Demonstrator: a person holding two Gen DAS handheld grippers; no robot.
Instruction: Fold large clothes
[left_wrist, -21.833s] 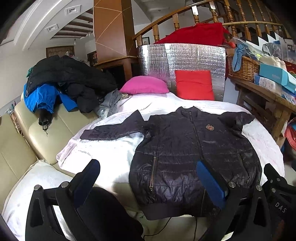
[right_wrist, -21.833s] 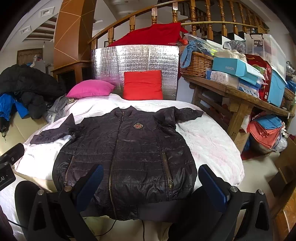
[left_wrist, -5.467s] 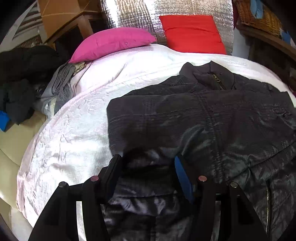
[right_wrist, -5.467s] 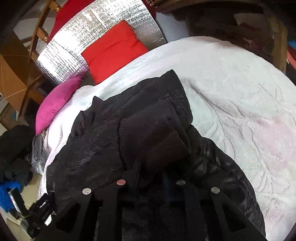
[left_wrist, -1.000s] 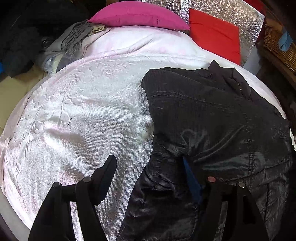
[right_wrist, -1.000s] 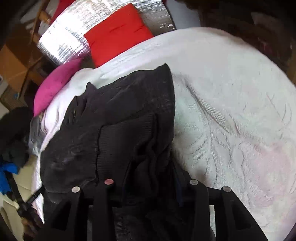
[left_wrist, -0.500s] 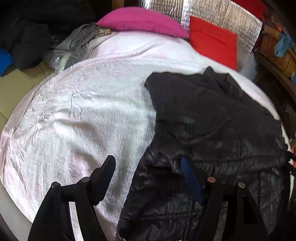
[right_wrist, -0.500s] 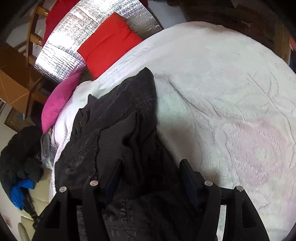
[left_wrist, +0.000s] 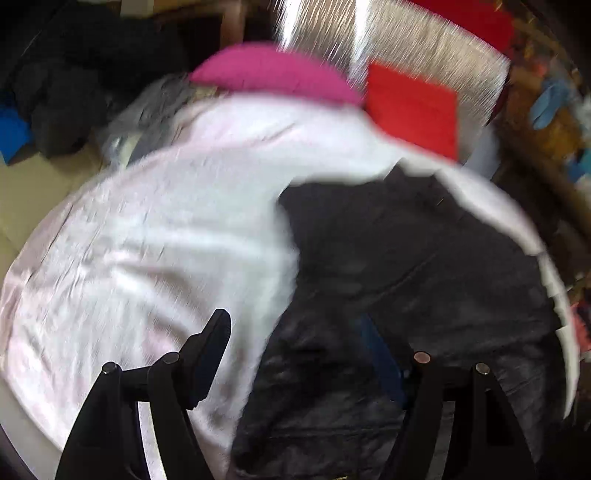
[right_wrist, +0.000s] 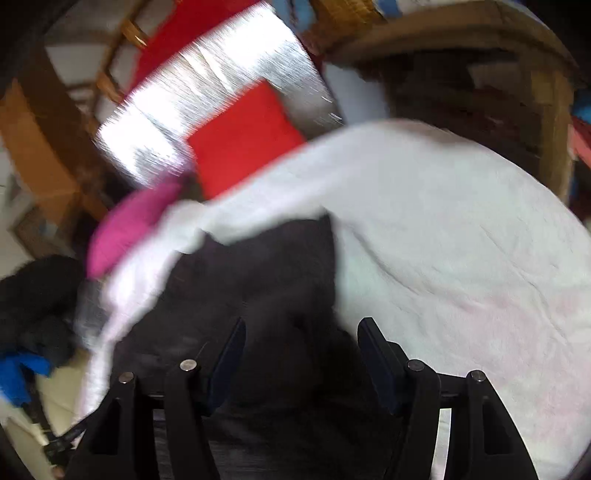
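Lengthwise, the black jacket (left_wrist: 406, 266) points collar-first toward the red cushion (left_wrist: 410, 110).

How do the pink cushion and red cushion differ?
Colour: the pink cushion is magenta, the red cushion bright red. Shape: the pink one looks rounded and long, the red one squarer with straight edges. Place: in the left wrist view the pink one is left of the red. Both sit at the far edge of the white cover.
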